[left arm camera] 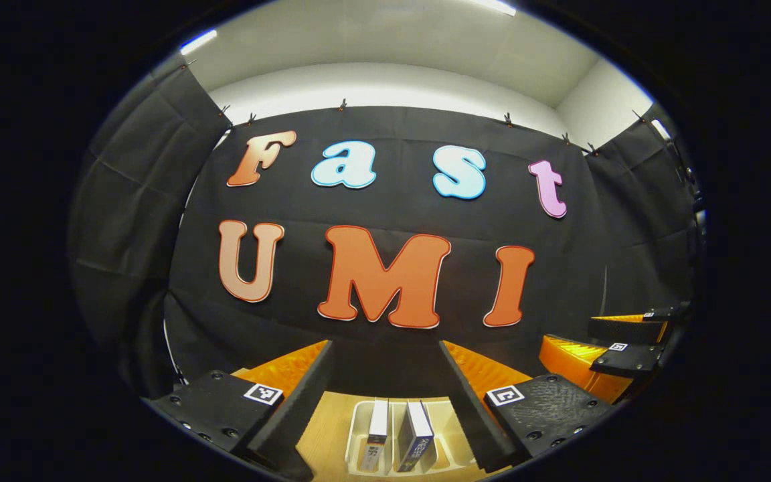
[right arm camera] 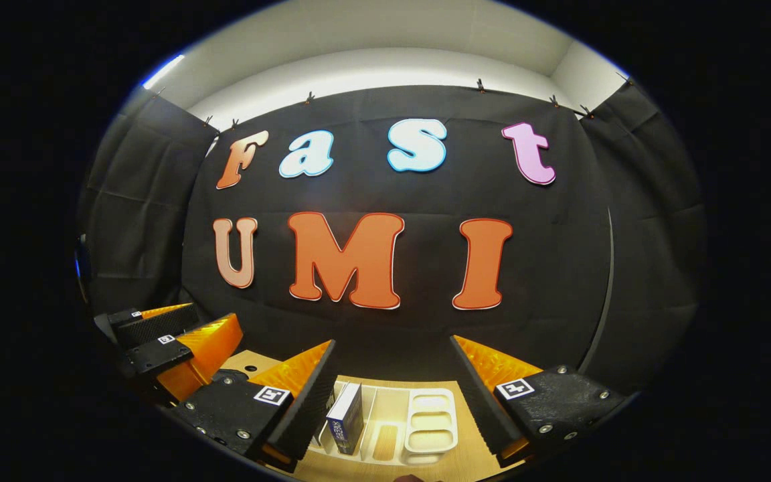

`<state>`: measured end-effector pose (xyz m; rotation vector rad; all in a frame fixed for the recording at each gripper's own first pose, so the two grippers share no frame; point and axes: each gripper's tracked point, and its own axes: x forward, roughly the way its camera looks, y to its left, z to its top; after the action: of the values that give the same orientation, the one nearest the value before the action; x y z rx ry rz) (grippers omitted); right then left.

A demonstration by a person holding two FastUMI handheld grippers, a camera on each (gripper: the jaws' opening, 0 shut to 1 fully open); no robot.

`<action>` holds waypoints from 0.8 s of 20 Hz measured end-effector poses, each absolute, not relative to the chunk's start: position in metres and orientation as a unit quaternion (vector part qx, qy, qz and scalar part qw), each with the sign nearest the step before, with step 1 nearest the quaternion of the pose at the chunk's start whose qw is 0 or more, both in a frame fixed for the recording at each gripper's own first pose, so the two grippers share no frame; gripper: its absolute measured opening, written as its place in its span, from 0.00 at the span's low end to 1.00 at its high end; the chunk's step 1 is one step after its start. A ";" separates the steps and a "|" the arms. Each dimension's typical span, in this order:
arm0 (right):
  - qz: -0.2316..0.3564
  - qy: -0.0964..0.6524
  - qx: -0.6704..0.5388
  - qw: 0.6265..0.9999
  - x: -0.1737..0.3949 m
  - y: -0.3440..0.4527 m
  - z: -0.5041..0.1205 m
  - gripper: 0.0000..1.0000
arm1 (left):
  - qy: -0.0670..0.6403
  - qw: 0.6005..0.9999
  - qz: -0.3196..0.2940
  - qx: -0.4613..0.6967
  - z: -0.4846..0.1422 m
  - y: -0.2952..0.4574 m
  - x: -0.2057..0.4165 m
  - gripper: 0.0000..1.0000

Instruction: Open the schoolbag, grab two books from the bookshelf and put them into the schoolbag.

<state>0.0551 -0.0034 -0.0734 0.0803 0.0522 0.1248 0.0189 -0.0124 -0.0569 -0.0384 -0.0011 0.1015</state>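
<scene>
Standing in the bookshelf, 2 books sit below both gaping, empty grippers.

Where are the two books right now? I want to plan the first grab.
In the left gripper view the two books stand upright side by side in the white desk organizer on the wooden table, low between the left tongs.

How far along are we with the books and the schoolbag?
Nothing looks done. Two upright books stand in the white plastic slotted bookshelf on the wooden table. In hand: nothing; the left gripper and right gripper hang open above the rack. Left: opening the schoolbag, grabbing both books and packing them.
</scene>
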 end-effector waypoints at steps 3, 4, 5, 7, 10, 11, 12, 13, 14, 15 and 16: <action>0.066 0.028 0.042 0.997 0.058 -0.010 -0.083 0.96 | 0.009 0.997 0.071 -0.018 -0.066 -0.012 0.021 0.94; 0.072 0.028 0.045 0.996 0.059 -0.010 -0.085 0.96 | 0.008 0.997 0.077 -0.017 -0.067 -0.011 0.021 0.94; 0.080 0.029 0.047 0.995 0.062 -0.007 -0.088 0.96 | 0.007 0.997 0.081 -0.016 -0.067 -0.011 0.020 0.94; 0.087 0.034 0.053 0.994 0.066 -0.009 -0.095 0.96 | 0.008 0.995 0.095 -0.009 -0.069 -0.009 0.019 0.94; 0.096 0.038 0.063 0.993 0.069 -0.011 -0.103 0.96 | 0.008 0.994 0.106 0.002 -0.072 -0.009 0.018 0.94; 0.096 0.041 0.063 0.993 0.072 -0.012 -0.106 0.96 | 0.010 0.994 0.107 0.001 -0.073 -0.010 0.017 0.94; 0.096 0.045 0.062 0.992 0.074 -0.013 -0.110 0.96 | 0.010 0.994 0.108 -0.001 -0.075 -0.009 0.016 0.95; 0.094 0.046 0.061 0.993 0.076 -0.014 -0.111 0.96 | 0.011 0.994 0.107 0.000 -0.076 -0.008 0.017 0.95; 0.091 0.045 0.060 0.993 0.077 -0.014 -0.111 0.96 | 0.008 0.994 0.110 0.006 -0.074 -0.002 0.018 0.95; 0.088 0.042 0.059 0.993 0.077 -0.012 -0.111 0.96 | 0.005 0.994 0.112 0.014 -0.073 0.004 0.019 0.94; 0.082 0.040 0.056 0.994 0.080 -0.011 -0.111 0.96 | 0.004 0.994 0.111 0.020 -0.072 0.008 0.020 0.94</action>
<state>0.0800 -0.0112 -0.1114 0.1129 0.0806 0.1645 0.0202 0.0081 -0.0722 0.0397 0.0079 0.2221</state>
